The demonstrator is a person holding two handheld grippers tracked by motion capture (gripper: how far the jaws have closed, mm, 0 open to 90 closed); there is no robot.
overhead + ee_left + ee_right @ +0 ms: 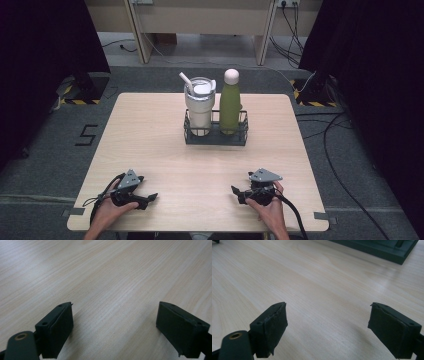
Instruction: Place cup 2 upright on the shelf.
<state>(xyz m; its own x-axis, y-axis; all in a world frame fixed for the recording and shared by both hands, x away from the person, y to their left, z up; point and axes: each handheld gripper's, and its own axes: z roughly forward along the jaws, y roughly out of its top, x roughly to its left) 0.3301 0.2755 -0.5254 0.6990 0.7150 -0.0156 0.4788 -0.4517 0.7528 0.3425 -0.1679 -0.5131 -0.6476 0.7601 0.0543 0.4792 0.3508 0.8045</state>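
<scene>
Pale wood-grain tabletop (165, 150) stretches across the scene, and at its near edge a person's two hands rest with a black two-jaw gripper in each. At near left, the left gripper (150, 198) lies low on the wood, its tips turned toward the middle of the table; the left gripper view shows its jaws spread wide apart with bare board between the pads and nothing gripped. At near right, the right gripper (236, 193) sits in the right hand (267, 205), a grey three-cornered plate on top and a dark cable trailing off the near edge; in the right gripper view its jaws likewise stand released, with plain wood between them. Both tools are well apart from each other and from anything else on the table. Farther off, near the centre of the far half, stands a dark wire caddy (216, 136), its base also seen at the top of the right gripper view. In its left compartment stands a cream tumbler (199, 110) with a lid and white straw; in its right compartment stands an upright green bottle (230, 107) with a pale cap. Beyond the table lie grey flooring, black curtains and loose cables.
</scene>
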